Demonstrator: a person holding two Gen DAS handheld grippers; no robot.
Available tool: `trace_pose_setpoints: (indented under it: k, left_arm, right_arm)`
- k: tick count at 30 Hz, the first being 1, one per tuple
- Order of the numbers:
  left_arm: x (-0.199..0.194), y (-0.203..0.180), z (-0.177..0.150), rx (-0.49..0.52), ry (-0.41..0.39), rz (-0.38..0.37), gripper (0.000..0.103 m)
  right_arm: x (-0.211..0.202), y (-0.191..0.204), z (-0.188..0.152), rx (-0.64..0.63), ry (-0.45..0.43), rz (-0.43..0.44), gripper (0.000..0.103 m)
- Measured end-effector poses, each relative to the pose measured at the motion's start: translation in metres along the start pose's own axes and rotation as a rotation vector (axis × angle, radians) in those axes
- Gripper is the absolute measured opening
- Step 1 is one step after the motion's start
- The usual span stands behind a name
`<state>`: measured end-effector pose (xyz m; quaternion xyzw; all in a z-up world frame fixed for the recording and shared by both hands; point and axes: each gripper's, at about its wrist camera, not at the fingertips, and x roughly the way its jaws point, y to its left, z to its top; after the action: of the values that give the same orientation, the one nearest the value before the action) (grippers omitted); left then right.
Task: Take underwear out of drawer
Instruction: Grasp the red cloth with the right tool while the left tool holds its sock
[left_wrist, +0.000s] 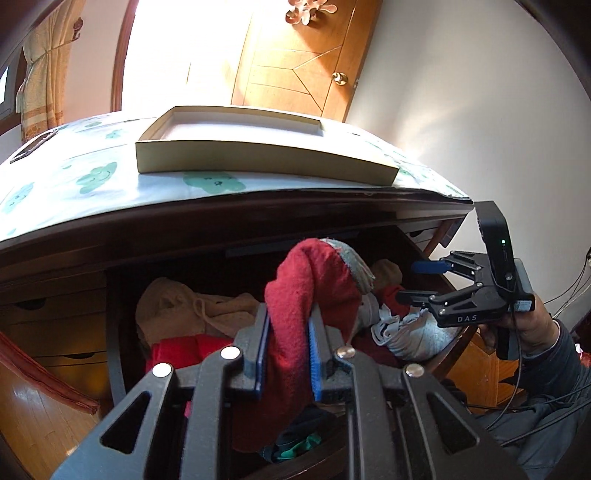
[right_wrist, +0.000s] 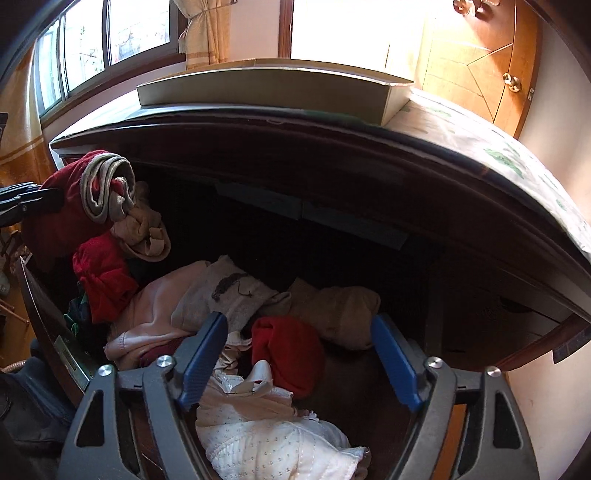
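Note:
My left gripper (left_wrist: 289, 325) is shut on red underwear with a grey waistband (left_wrist: 310, 280) and holds it up above the open dark wooden drawer (left_wrist: 114, 332). The same garment shows at the upper left of the right wrist view (right_wrist: 74, 199). My right gripper (right_wrist: 299, 332) is open and empty, just above the heap of clothes in the drawer; it also shows in the left wrist view (left_wrist: 406, 282). Below it lie a white dotted garment (right_wrist: 273, 443), a red one (right_wrist: 291, 350) and beige ones (right_wrist: 340, 314).
A shallow cardboard box (left_wrist: 236, 147) sits on the cabinet top, on a cloth with green prints (left_wrist: 96, 177). The top overhangs the drawer. More drawers (left_wrist: 51, 325) are at the left. A wooden door (left_wrist: 303, 62) and a white wall stand behind.

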<state>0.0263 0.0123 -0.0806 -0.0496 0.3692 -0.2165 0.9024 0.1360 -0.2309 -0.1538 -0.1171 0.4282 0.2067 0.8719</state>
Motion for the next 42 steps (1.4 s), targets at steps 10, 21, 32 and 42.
trace_pose_setpoints:
  k: [10, 21, 32, 42]
  left_arm:
    - [0.005, -0.004, -0.004, 0.000, 0.007, -0.022, 0.016]
    - [0.004, 0.000, -0.009, -0.048, -0.013, -0.027, 0.016]
    - [-0.001, -0.002, -0.012, -0.055, -0.056, -0.026, 0.016]
    - [-0.006, -0.003, -0.010, -0.053, -0.097, -0.026, 0.016]
  right_arm:
    - [0.028, -0.006, 0.002, 0.002, 0.181, 0.074, 0.048]
    - [0.002, -0.018, -0.006, 0.047, 0.043, 0.125, 0.024]
    - [-0.026, -0.023, -0.009, 0.051, -0.099, 0.141, 0.024]
    - [-0.042, -0.029, -0.012, 0.054, -0.206, 0.172, 0.024]
